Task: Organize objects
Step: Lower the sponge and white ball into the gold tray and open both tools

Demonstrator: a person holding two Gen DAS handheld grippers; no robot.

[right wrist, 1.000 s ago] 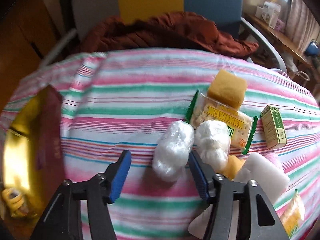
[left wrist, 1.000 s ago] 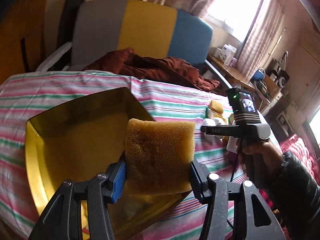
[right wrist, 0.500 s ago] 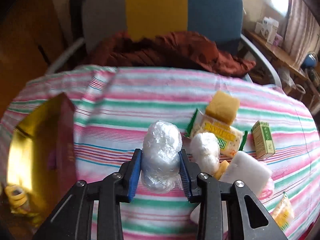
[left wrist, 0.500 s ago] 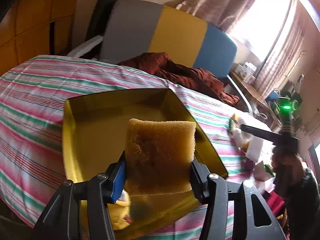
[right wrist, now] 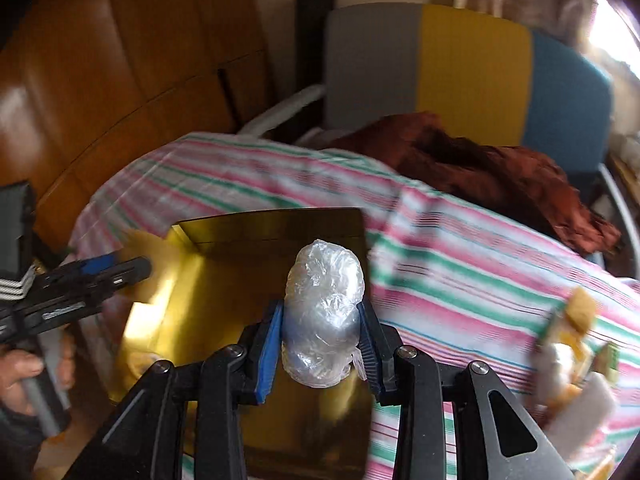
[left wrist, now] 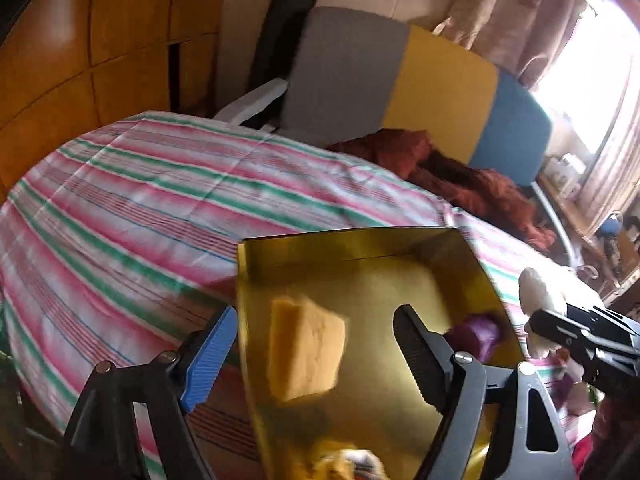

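A gold box (left wrist: 360,248) stands on the striped tablecloth (left wrist: 140,208). My left gripper (left wrist: 316,344) is open above the box. The yellow sponge (left wrist: 306,354) is free of the jaws, inside the box. My right gripper (right wrist: 322,336) is shut on a clear plastic-wrapped bundle (right wrist: 324,312) and holds it over the gold box (right wrist: 224,320). The right gripper with the bundle also shows at the right edge of the left wrist view (left wrist: 540,320). The left gripper shows at the left of the right wrist view (right wrist: 96,276).
A purple item (left wrist: 480,336) lies in the box. A pile of snack packs and sponges (right wrist: 572,344) sits at the table's right side. A chair (left wrist: 400,84) with a brown garment (right wrist: 500,172) stands behind the table. A wooden cabinet (left wrist: 80,60) is at the left.
My left gripper opened and let the sponge drop into the gold box. My right gripper closed on the wrapped bundle, lifted it and carried it left over the box.
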